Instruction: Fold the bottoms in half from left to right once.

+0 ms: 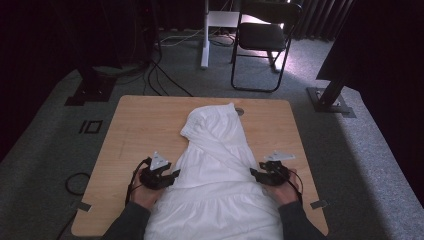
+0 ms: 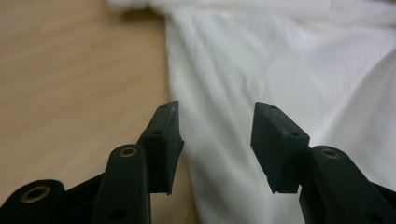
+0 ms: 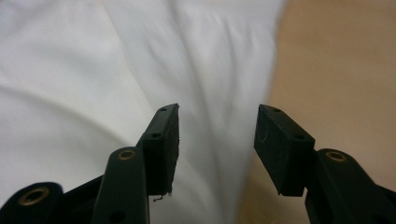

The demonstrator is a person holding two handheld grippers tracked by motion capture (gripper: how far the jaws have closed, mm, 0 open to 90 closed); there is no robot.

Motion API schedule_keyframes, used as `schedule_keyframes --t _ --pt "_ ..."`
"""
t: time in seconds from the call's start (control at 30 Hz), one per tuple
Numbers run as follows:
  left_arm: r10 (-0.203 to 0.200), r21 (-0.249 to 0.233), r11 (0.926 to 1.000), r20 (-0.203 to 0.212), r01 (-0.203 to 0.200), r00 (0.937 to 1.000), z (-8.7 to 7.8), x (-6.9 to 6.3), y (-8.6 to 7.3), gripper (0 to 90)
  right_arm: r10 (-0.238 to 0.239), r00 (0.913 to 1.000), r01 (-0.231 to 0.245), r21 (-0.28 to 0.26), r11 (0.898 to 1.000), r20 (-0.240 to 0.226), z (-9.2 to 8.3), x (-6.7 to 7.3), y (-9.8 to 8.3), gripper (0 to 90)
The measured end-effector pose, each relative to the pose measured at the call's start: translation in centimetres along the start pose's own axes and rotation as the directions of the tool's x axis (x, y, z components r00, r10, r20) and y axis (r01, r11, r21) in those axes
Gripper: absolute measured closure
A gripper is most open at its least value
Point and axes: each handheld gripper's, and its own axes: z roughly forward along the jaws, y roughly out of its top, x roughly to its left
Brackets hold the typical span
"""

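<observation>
So I've got a white garment (image 1: 217, 175) spread down the middle of the table (image 1: 140, 120), and it sits right between my two grippers, with the left gripper (image 1: 172, 175) at its one side edge and the right gripper (image 1: 254, 173) at the other. In the left gripper view the jaws stand apart with nothing pinched, the cloth edge (image 2: 173, 93) running just ahead of the gap, bare wood off to one side. Same deal in the right gripper view: jaws spread, empty, the cloth edge (image 3: 273, 70) just ahead of the tips. My guess on handling: this thing is light, thin and totally floppy, so it won't hold any shape when lifted and will sag or bunch wherever I don't support it. Not fragile, a bit slick on the wood maybe. I'd grab it right at the side edges, nearest each set of jaws, getting one pad under the hem so I pinch all layers and not just the top one. Both sides at matching spots, otherwise it'll skew.
</observation>
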Motion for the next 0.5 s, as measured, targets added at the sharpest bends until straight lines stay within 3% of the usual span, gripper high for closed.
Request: schedule_keyframes --t 0.07,0.1,0.13,0.17,0.2,0.23,0.27,0.3,0.33,0.37,0.47,0.5 --pt "0.017 0.012 0.9998 0.028 -0.018 0.9994 1.6 -0.2 0.7 53.2 -0.059 0.9975 0.059 -0.012 0.998 -0.038 1.0 1.0 1.8 69.1" --pt "0.038 0.036 0.9986 0.043 -0.039 0.9984 3.2 -0.6 1.0 53.3 -0.135 0.9877 0.134 -0.015 0.991 -0.079 2.9 2.4 3.7 71.3" --pt "0.038 0.036 0.9986 0.043 -0.039 0.9984 3.2 -0.6 1.0 53.2 -0.135 0.9877 0.134 -0.015 0.991 -0.079 2.9 2.4 3.7 71.3" --pt "0.053 0.061 0.9966 0.041 -0.056 0.9977 4.3 -1.0 1.0 52.3 -0.172 0.9794 0.172 -0.012 0.985 -0.105 4.6 3.5 4.7 62.2" --pt "0.053 0.061 0.9966 0.041 -0.056 0.9977 4.3 -1.0 1.0 50.6 -0.172 0.9794 0.172 -0.012 0.985 -0.105 4.6 3.5 4.7 62.2" --pt "0.06 0.087 0.9942 0.034 -0.063 0.9976 5.3 -1.4 0.6 49.8 -0.182 0.9778 0.185 0.017 0.983 -0.104 6.7 4.3 5.4 48.0" --pt "0.06 0.087 0.9942 0.034 -0.063 0.9976 5.3 -1.4 0.6 49.0 -0.182 0.9778 0.185 0.017 0.983 -0.104 6.7 4.3 5.4 48.0" --pt "0.062 0.075 0.9951 0.034 -0.064 0.9975 5.6 -1.4 0.2 47.7 -0.183 0.9826 0.185 0.053 0.981 -0.033 8.7 4.9 5.9 30.4" --pt "0.062 0.075 0.9951 0.034 -0.064 0.9975 5.6 -1.4 0.2 47.5 -0.183 0.9826 0.185 0.053 0.981 -0.033 8.7 4.9 5.9 30.4" --pt "0.05 0.058 0.9969 0.036 -0.052 0.9981 5.6 -1.3 0.0 47.6 -0.181 0.9833 0.178 0.091 0.98 0.021 10.0 4.8 6.2 27.4" --pt "0.054 0.052 0.9971 0.033 -0.055 0.998 5.5 -1.4 -0.2 47.5 -0.159 0.9869 0.155 0.105 0.982 0.028 10.9 4.1 6.3 32.6" --pt "0.053 0.049 0.9973 0.033 -0.055 0.998 5.5 -1.5 -0.3 47.5 -0.139 0.9879 0.133 0.084 0.988 0.069 10.6 3.0 6.6 47.0"
